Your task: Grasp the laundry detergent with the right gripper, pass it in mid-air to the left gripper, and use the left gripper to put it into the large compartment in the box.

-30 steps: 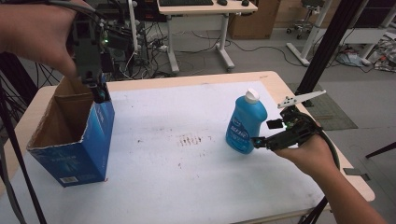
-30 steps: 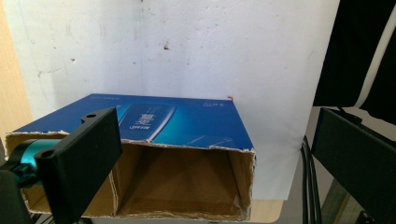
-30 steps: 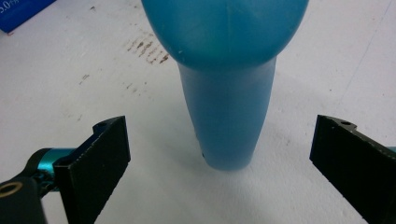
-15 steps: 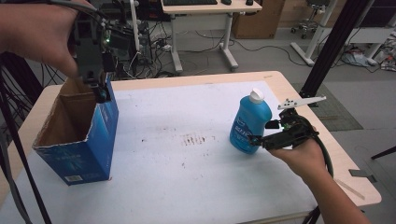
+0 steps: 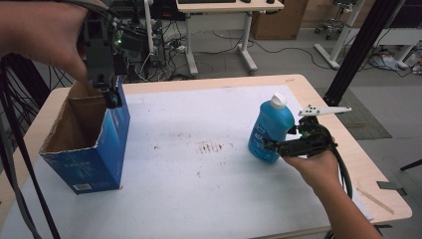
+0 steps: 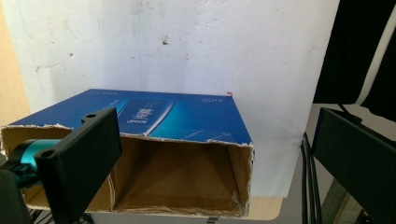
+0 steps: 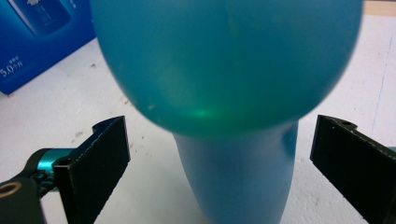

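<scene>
Closing in on the blue bottle (image 5: 270, 130) with my right gripper (image 5: 272, 146), I now have it between my spread jaws, where half a second ago the fingers were only just reaching its flank and a second ago stood a little off to its 3 o'clock side. In the right gripper view the bottle (image 7: 229, 93) bulges up the middle with a black jaw well out on either side, neither one touching, so this gripper is open and straddling, not yet squeezing. The bottle stands upright with its white cap (image 5: 278, 99) on, at about 3 o'clock on the white table cover (image 5: 199, 199), and it looks to have kept its spot over the last second. My left gripper (image 5: 112, 97) sits at 9 o'clock at the far rim of the open blue box (image 5: 94, 159); its own view looks down into the brown cardboard inside (image 6: 187, 177) with one jaw low at the left near the box's torn edge and the other far off at the right, clearly apart and holding nothing. The box has tipped a bit over the last second, and the left gripper has stayed at its top edge. I judge that the approach on the bottle is done and the squeeze comes next, low on the body below the bulge, before I carry it across toward the box that my left hand is steadying.
</scene>
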`<state>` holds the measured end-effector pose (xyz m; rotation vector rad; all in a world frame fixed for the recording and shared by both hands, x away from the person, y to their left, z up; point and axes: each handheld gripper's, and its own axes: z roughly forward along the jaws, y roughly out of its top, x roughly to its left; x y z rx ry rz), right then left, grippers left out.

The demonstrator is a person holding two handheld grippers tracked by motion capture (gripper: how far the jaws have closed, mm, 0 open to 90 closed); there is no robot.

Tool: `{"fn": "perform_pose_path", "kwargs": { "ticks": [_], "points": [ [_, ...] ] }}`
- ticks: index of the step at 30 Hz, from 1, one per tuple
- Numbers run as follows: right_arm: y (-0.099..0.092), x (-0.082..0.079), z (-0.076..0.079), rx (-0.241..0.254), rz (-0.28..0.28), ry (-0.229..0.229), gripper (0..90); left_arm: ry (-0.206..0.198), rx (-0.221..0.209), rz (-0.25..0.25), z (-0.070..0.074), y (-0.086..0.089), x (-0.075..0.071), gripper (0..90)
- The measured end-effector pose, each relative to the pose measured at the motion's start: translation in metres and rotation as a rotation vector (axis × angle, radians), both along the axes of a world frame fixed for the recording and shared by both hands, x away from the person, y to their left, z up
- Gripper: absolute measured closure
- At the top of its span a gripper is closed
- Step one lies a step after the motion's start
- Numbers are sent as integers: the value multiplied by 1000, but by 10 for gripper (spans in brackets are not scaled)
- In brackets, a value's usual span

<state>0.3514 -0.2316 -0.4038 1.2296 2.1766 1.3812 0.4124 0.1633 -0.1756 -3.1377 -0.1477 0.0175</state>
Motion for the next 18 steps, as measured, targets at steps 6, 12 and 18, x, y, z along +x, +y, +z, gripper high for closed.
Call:
{"fn": "perform_pose_path", "kwargs": {
  "ticks": [6, 12, 18],
  "points": [
    [3, 0, -2, 16, -6, -31, 38, 1, -4, -1, -2, -1, 1, 17],
    [4, -2, -4, 15, -16, -53, 38, 2, -8, -4, -3, -3, 1, 17],
    [4, -2, -7, 23, -30, -68, 39, 6, -10, -8, -5, -4, 2, 17]
  ]
}}
